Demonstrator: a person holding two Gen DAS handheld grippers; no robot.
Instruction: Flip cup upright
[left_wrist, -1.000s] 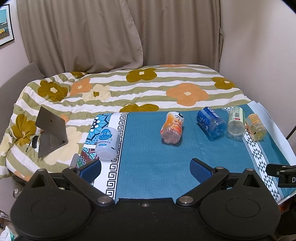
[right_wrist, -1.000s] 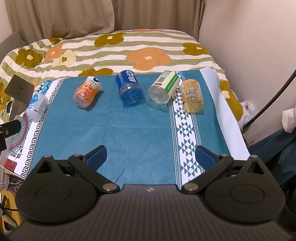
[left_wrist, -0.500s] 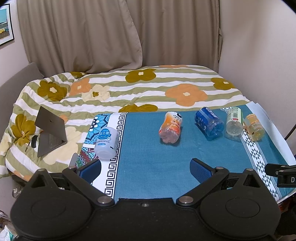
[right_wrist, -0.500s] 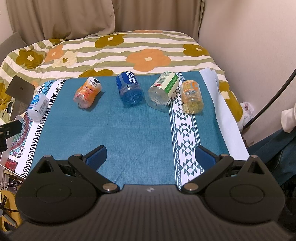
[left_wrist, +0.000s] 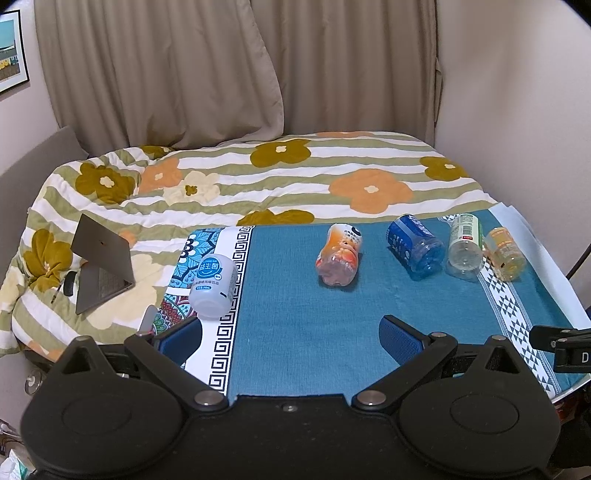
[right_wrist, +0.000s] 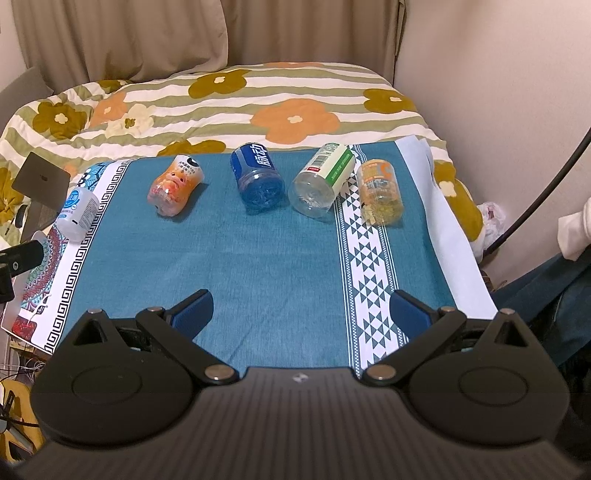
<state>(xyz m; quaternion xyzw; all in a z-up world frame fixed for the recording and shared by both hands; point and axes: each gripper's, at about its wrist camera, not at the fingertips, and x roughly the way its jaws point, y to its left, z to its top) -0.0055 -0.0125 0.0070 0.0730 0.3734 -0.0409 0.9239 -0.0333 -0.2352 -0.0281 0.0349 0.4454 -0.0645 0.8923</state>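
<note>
Cups on their sides, bases toward camera, both hand-held grippers spread, holding nothing

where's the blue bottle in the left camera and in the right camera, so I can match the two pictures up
Left wrist view: the blue bottle lies on its side right of centre, on the teal cloth.
Right wrist view: the same bottle lies just left of centre, far up the cloth.
Shared landmark: the orange bottle is its left neighbour in both views.
</note>
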